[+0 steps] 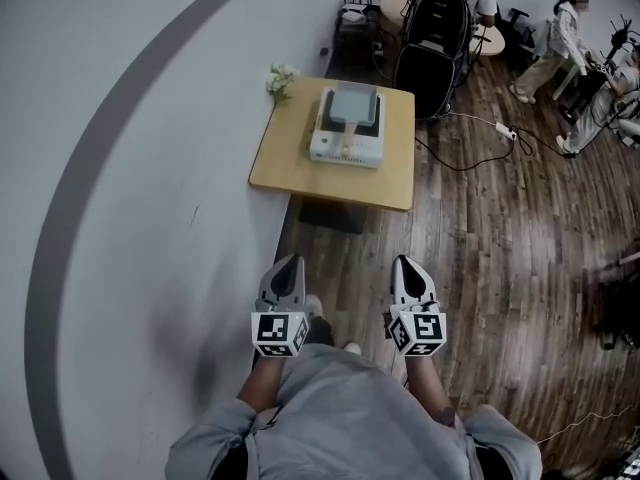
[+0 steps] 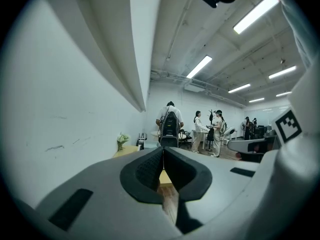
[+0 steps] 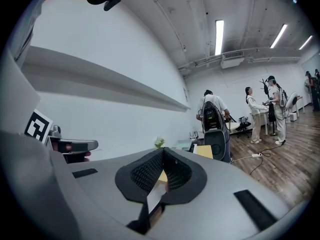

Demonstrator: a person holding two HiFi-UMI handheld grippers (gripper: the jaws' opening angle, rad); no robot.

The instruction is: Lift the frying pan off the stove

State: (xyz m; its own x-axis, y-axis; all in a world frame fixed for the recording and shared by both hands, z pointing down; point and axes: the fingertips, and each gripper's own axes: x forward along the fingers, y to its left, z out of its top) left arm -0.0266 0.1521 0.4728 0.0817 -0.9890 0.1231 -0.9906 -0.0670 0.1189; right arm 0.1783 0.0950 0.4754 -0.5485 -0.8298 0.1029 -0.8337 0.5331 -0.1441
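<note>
A square grey frying pan (image 1: 354,105) sits on a white stove (image 1: 345,146) on a low wooden table (image 1: 300,173) against the wall, well ahead of me. Its handle points toward me. My left gripper (image 1: 291,260) and right gripper (image 1: 405,261) are held side by side close to my body, far short of the table. Both are shut with nothing between the jaws. In the left gripper view the table (image 2: 127,151) is small and distant beyond the left gripper (image 2: 163,149); in the right gripper view only the table's corner (image 3: 202,151) shows past the right gripper (image 3: 163,149).
A small bunch of white flowers (image 1: 281,79) stands at the table's far left corner. A black backpack (image 1: 433,43) leans behind the table, with a cable and power strip (image 1: 505,130) on the wood floor. Several people (image 1: 560,38) stand at the back right. White wall on the left.
</note>
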